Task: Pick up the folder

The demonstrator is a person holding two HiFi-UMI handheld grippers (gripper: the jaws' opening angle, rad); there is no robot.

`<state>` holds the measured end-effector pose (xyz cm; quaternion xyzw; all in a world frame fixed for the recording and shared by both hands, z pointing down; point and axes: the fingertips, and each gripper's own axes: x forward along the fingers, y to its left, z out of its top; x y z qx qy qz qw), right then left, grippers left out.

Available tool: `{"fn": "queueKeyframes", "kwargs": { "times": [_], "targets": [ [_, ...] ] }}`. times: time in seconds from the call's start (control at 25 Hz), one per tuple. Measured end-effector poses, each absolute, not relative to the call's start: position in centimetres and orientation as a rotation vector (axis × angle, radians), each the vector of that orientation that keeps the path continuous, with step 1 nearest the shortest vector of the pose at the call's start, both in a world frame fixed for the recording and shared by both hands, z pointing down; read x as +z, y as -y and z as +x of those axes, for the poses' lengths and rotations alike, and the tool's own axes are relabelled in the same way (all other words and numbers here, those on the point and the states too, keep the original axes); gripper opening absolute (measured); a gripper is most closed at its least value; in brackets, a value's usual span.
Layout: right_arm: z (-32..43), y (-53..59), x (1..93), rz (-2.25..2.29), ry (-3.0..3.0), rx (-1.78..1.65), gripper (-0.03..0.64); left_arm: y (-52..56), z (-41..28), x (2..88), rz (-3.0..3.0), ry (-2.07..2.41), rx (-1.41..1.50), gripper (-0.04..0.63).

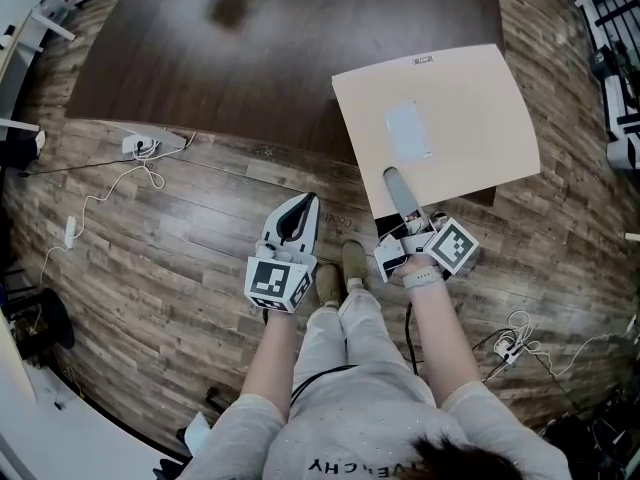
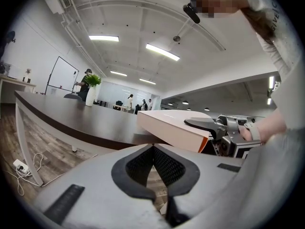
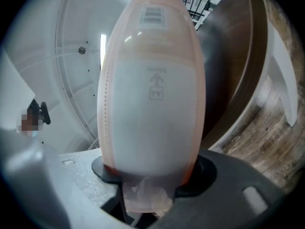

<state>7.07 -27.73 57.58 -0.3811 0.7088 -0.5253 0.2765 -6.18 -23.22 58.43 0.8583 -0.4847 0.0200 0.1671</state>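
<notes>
The folder [image 1: 450,118] is a thick beige box file with a white label, lying tilted over the near right corner of the dark table [image 1: 250,58]. My right gripper [image 1: 395,183] is shut on the folder's near edge, one finger lying flat on top of the cover. In the right gripper view the folder [image 3: 152,94] fills the space between the jaws of the right gripper [image 3: 152,173]. My left gripper [image 1: 300,203] hangs over the wooden floor, shut and holding nothing. In its own view the left gripper [image 2: 153,149] points toward the folder [image 2: 174,128] and the right gripper [image 2: 228,130].
The table's front edge runs just beyond both grippers. A power strip with cables [image 1: 145,146] lies on the floor at left, another cable bundle [image 1: 510,346] at right. White furniture [image 1: 615,68] stands at the far right. The person's shoes [image 1: 340,273] are between the grippers.
</notes>
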Motion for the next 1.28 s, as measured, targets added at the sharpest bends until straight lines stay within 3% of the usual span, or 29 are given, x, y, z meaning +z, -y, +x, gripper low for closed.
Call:
{"fn": "queueKeyframes", "kwargs": {
  "times": [1.28],
  "targets": [
    [8.9, 26.8, 52.0, -1.279, -2.204, -1.216, 0.259, 24.1, -8.4, 50.6, 2.482, 1.428, 0.002, -0.002]
  ]
}}
